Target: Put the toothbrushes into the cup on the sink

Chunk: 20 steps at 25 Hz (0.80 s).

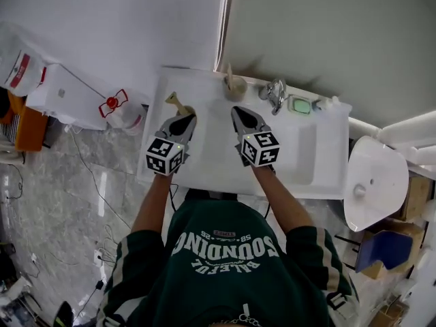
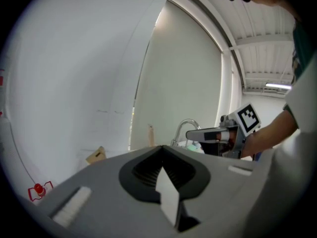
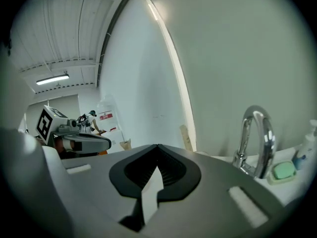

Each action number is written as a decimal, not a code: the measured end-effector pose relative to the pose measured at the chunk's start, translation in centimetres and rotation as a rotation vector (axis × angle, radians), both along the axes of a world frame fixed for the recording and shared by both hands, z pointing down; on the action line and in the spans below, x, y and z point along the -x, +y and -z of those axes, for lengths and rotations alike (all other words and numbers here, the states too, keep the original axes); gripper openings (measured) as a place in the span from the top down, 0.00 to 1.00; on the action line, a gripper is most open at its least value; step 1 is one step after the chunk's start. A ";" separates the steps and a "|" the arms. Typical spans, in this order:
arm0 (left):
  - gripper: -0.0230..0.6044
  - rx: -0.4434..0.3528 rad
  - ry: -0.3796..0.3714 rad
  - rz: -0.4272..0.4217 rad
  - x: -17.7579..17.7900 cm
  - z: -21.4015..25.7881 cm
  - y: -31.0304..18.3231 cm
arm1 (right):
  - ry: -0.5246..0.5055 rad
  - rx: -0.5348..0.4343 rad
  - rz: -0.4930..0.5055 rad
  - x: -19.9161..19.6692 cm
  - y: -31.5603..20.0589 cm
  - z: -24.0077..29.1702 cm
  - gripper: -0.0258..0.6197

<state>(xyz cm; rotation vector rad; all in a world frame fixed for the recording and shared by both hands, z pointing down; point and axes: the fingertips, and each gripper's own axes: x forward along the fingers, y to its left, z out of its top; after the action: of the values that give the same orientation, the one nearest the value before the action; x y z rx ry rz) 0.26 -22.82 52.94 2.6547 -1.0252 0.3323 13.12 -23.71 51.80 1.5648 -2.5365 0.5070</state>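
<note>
counter (image 1: 204, 157): white, against the wall.
left gripper (image 1: 182, 121): jaws pressed together with nothing between them. it is over the counter's left part, tip aimed at the back edge.
right gripper (image 1: 238, 112): jaws also pressed together and empty. it is over the counter's middle, tip aimed at the cup.
lying toothbrush (image 1: 178, 103): tan, flat on the counter near the far left corner. its long axis runs diagonally, narrow end toward that corner, broader end toward the left gripper's tip and just beside it. in the left gripper view it sits off to the left of the jaws, not between them. which end has the bristles cannot be told.
cup (image 1: 236, 87): tan, at the back edge just left of the faucet. it is beyond the right gripper's tip and apart from it.
standing toothbrush (image 1: 229, 71): in the cup, long axis near upright with a slight lean, free end up.
faucet (image 1: 274, 94): chrome, at the back edge.
soap (image 1: 300, 104): green, at the back edge just right of the faucet.
</note>
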 end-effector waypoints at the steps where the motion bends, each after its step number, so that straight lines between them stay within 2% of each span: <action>1: 0.88 -0.002 0.002 -0.016 -1.1 0.1 0.1 | -0.001 -0.009 -0.014 -1.2 0.4 0.4 0.96; 8: 0.89 -0.019 0.011 -0.112 -8.1 1.0 0.6 | 0.002 -0.059 -0.147 -9.6 3.1 2.2 0.96; 12: 0.89 -0.025 0.014 -0.145 -10.7 1.6 0.9 | 0.015 -0.064 -0.192 -13.1 4.6 2.4 0.96; 16: 0.89 -0.025 0.010 -0.168 -12.1 1.5 1.0 | 0.022 -0.069 -0.222 -15.2 5.3 2.6 0.96; 20: 0.89 -0.024 0.010 -0.175 -12.6 1.5 1.0 | 0.021 -0.077 -0.235 -15.7 5.4 2.9 0.96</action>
<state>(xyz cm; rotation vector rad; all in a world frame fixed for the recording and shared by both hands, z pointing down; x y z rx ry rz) 12.81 -21.81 51.40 2.7711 -0.7993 0.3439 28.84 -18.30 48.90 1.8984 -2.3966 0.4180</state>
